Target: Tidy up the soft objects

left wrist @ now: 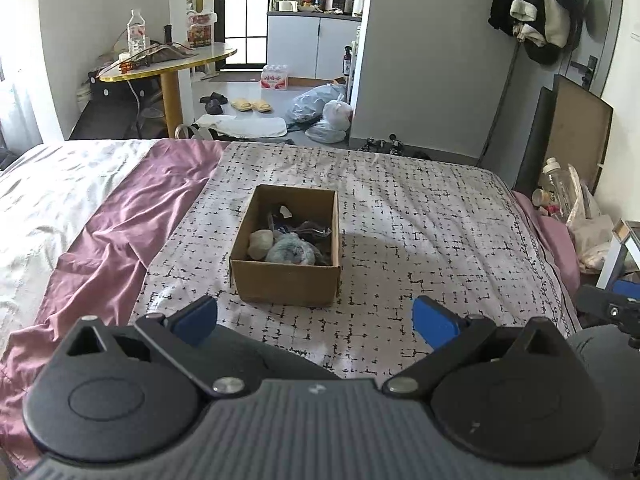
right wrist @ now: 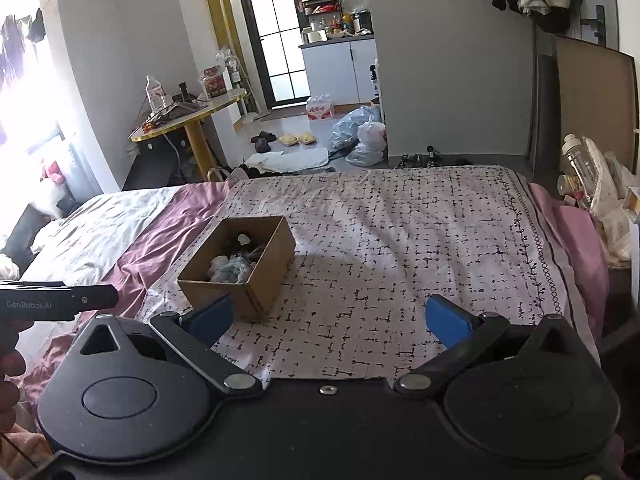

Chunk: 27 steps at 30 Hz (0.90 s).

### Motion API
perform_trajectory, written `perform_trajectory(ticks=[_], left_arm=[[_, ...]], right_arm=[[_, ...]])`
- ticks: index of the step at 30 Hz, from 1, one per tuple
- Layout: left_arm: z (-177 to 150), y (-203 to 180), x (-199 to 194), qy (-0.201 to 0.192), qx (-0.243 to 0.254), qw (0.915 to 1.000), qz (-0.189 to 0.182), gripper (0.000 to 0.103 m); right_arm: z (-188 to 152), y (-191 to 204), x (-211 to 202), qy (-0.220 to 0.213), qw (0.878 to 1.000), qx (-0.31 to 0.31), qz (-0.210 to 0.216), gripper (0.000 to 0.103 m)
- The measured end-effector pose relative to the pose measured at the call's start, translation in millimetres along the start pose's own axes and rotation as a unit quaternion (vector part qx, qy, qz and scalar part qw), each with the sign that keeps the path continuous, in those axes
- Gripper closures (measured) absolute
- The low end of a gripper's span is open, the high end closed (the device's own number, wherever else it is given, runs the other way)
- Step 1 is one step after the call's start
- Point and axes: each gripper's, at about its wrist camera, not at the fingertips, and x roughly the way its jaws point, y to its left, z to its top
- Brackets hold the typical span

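We hold both the left gripper (left wrist: 316, 318) and right gripper (right wrist: 328, 318) with jaws apart, empty — soft objects (left wrist: 290, 250) already sit in the cardboard box (left wrist: 286, 286) at twelve o'clock; nothing loose shows on the patterned sheet (left wrist: 420, 220), so we judge the task nearly finished.

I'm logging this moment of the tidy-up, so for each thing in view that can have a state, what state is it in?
Left gripper: open, empty, hovers above the bed.
Right gripper: open, empty.
Cardboard box: upright on the patterned sheet, top open.
Soft items: bundled inside the box.
Pink cover: rumpled, beside the sheet.
Water bottle: upright on the round table.
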Motion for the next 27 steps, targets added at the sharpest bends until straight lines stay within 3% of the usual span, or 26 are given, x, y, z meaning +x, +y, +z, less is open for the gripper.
perform_trajectory(ticks=[27], left_arm=[[2.5, 9.0, -2.6, 0.004, 0.001, 1.0000, 0.002, 0.000]], right_arm=[[-0.8, 5.4, -2.3, -0.002, 1.000, 0.003, -0.012, 0.000]])
